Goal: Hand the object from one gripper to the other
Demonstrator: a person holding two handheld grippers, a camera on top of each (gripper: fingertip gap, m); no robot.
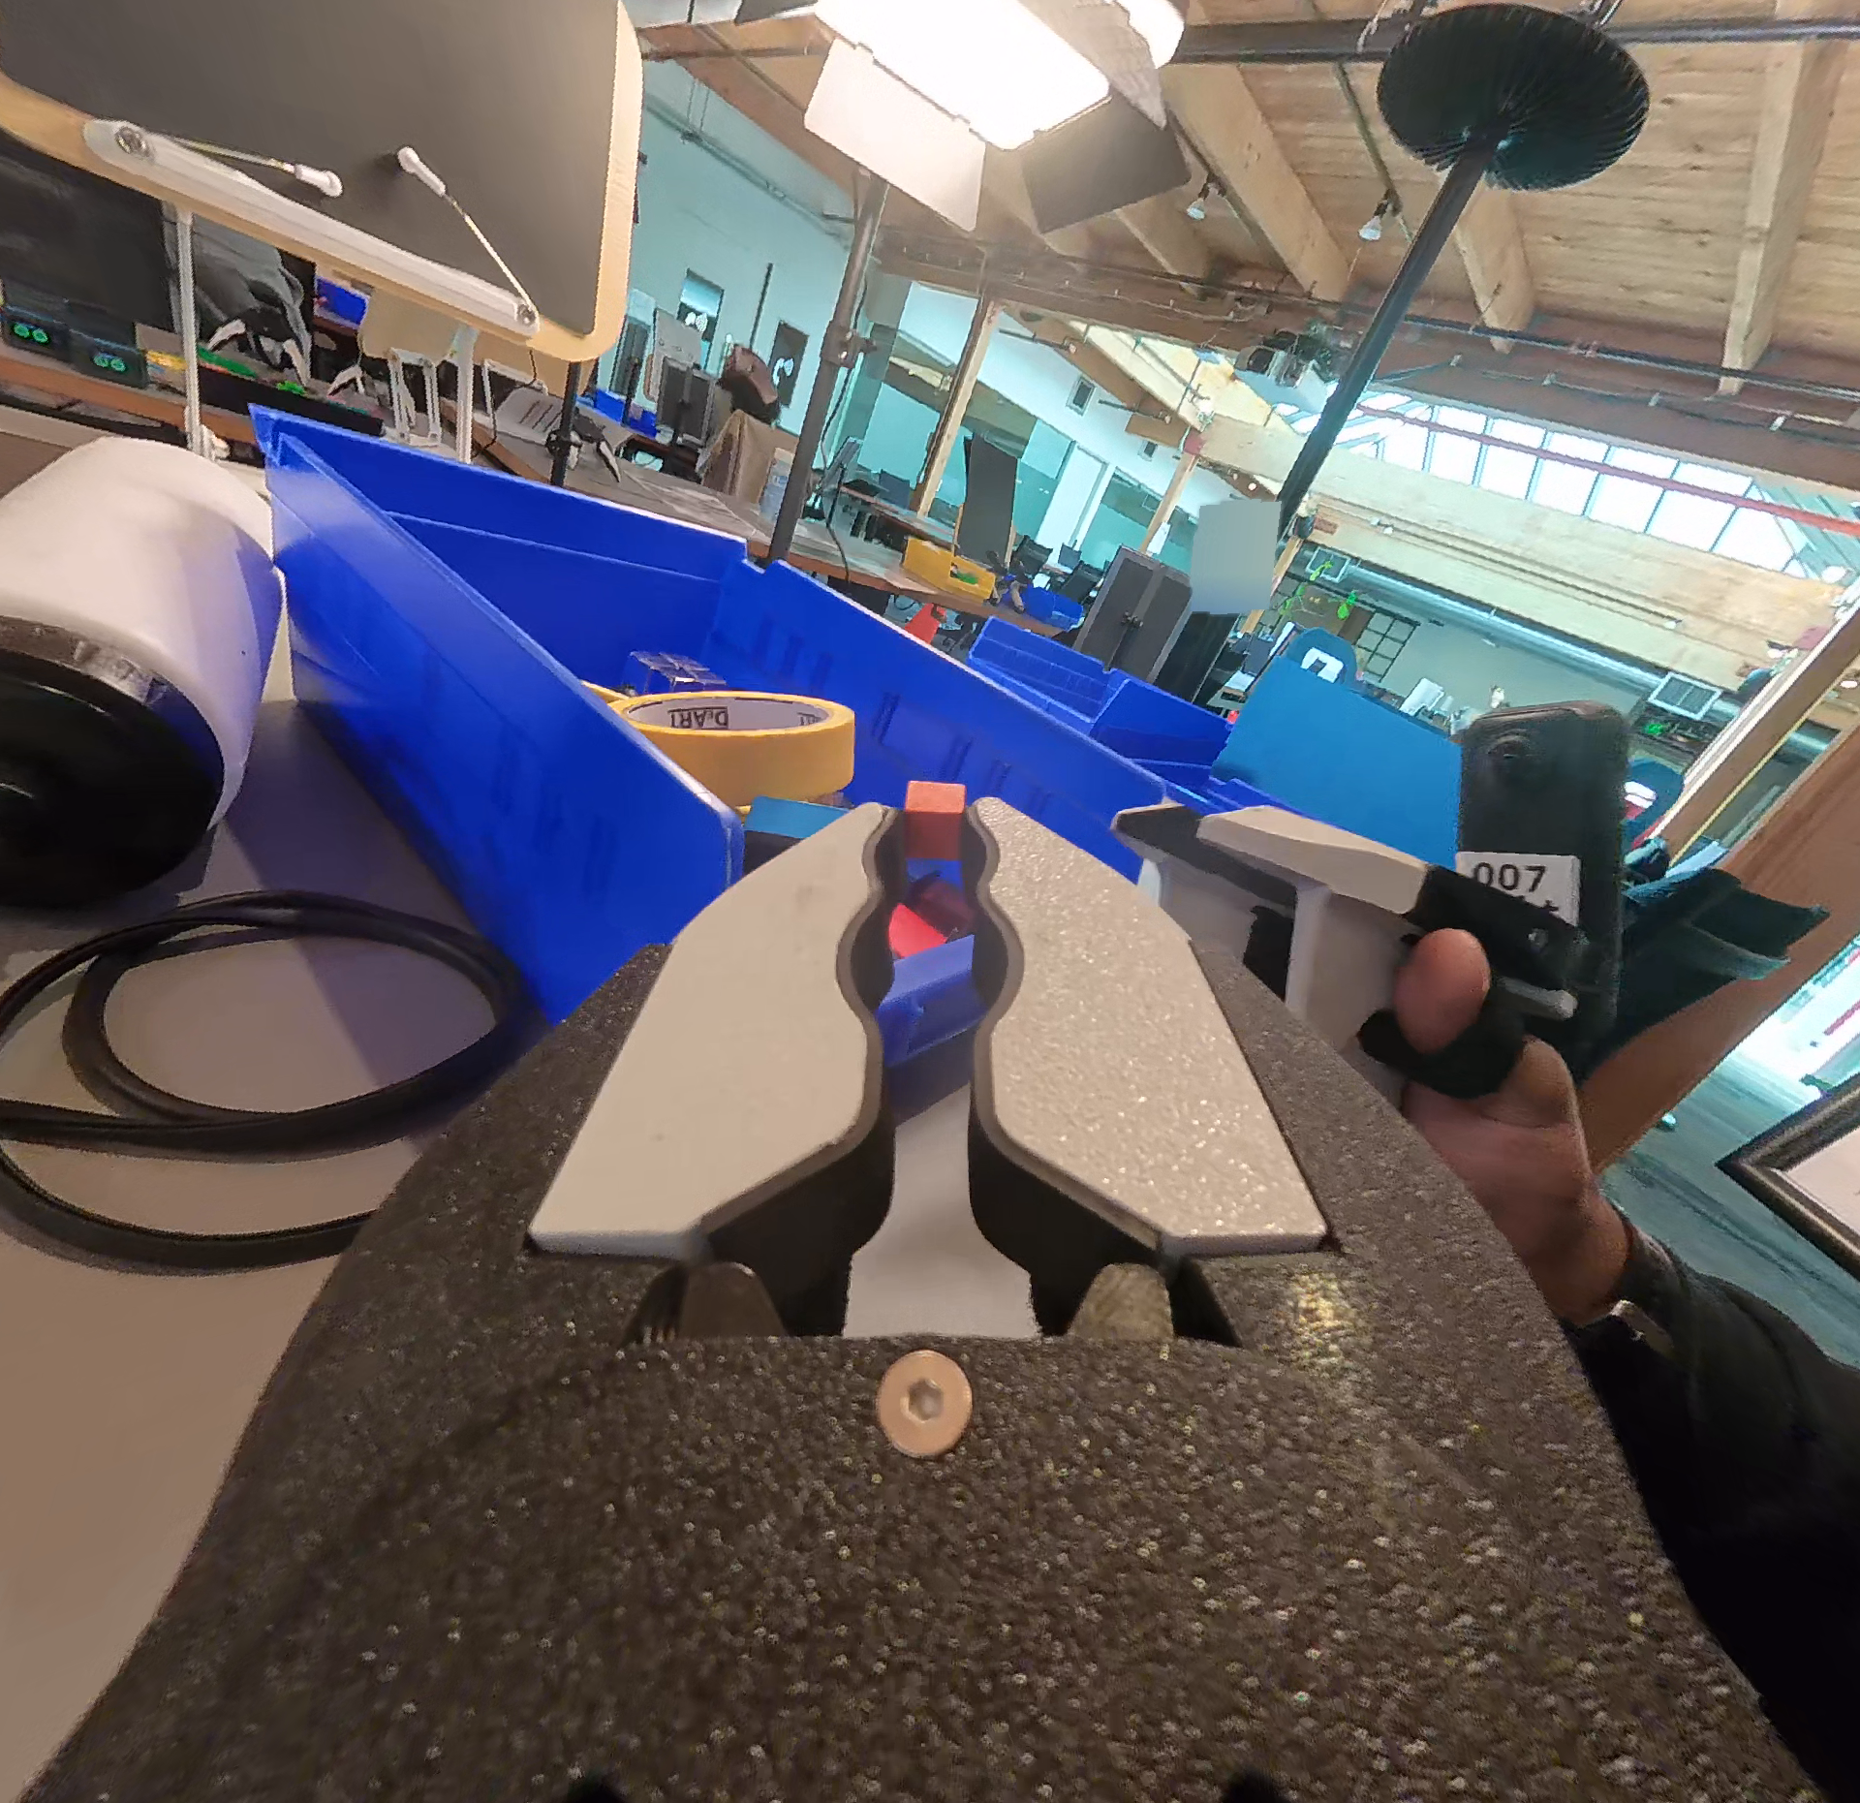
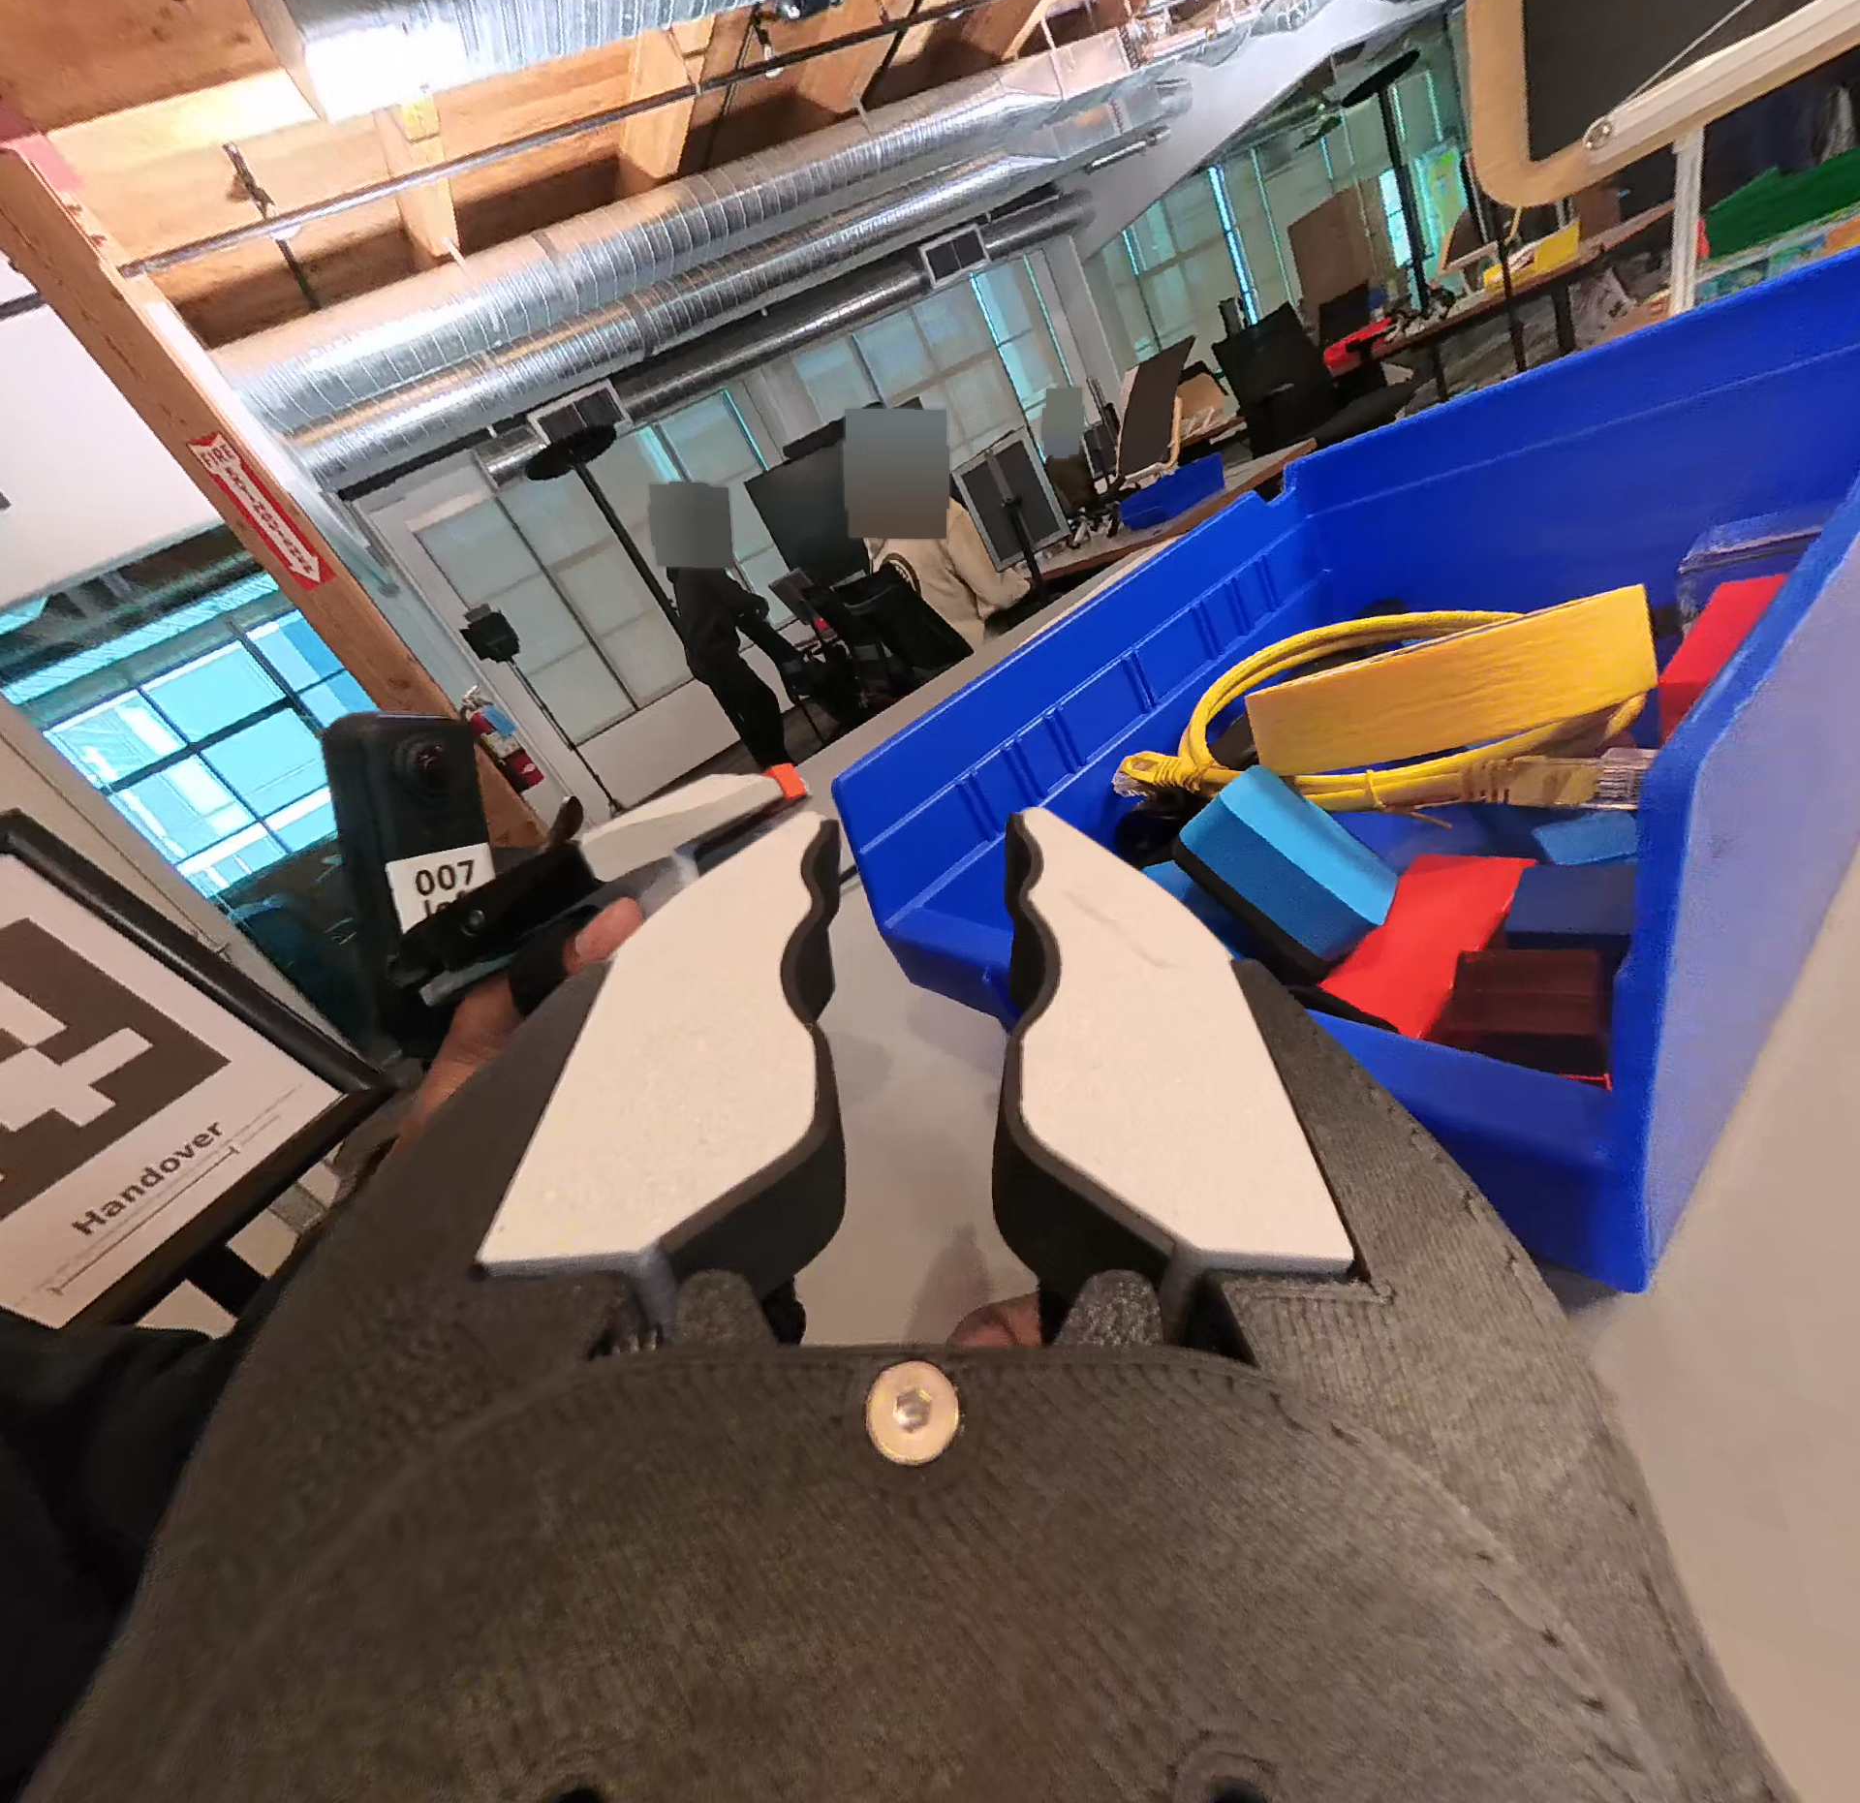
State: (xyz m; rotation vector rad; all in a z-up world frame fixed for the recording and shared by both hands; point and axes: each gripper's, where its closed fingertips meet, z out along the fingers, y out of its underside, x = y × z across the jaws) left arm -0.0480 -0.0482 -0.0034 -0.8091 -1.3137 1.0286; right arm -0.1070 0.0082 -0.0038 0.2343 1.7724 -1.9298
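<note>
Showing bright blue: bin [image 2: 1057, 849]. Showing orange-red: small cube [image 1: 934, 811]. Glowing yellow: tape roll [image 1: 750, 738] and cable [image 2: 1409, 778]. Showing light blue over black: foam block [image 2: 1283, 864]. Showing red and dark maroon: blocks [image 2: 1429, 939]. Showing pale grey over speckled black: gripper fingers [image 1: 745, 1030]. Showing black: coiled cord [image 1: 252, 1040].

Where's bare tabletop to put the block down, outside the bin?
Free: grey tabletop ahead of the right gripper, bordered by the blue bin on its right. Also a patch between the bin and the black cable. Crowded: inside the bin, around the yellow tape roll and blocks.
</note>
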